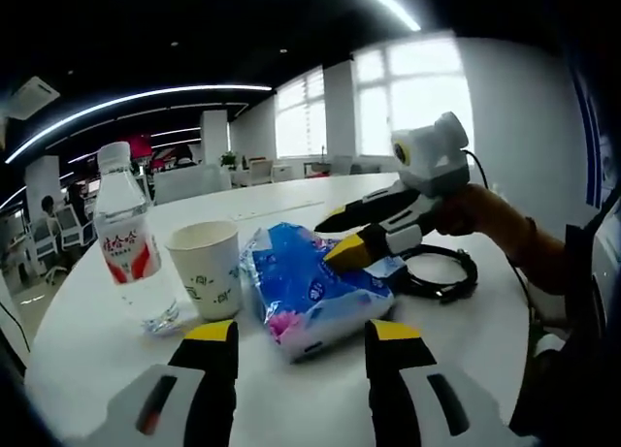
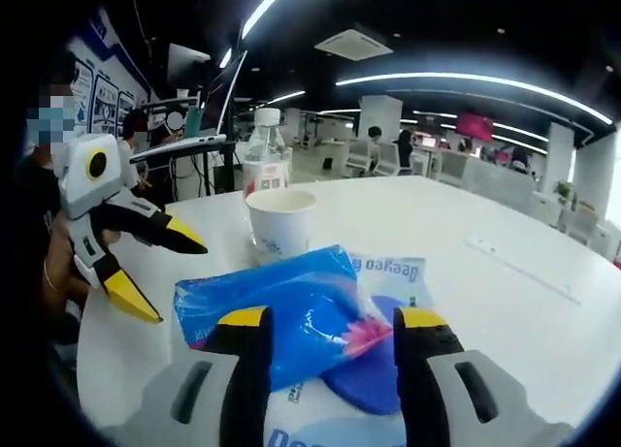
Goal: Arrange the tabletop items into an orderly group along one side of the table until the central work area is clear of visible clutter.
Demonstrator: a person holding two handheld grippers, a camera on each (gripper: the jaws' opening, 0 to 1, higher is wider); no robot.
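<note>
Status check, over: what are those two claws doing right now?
Left gripper open. Right gripper open, over blue plastic tissue pack. White paper cup and clear water bottle beside it. Black cable coil behind.

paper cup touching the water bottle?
Cannot tell. In the left gripper view the paper cup stands close beside the water bottle with no plain gap; in the right gripper view the cup overlaps the bottle.

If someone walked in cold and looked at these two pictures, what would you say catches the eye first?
Most likely the bright blue tissue pack, lying in the middle of the white round table right in front of both grippers. Beside it stand a paper cup and a clear water bottle with a red label. The right gripper hangs open with its yellow tips at the pack's far edge; the left gripper is open too.
</note>
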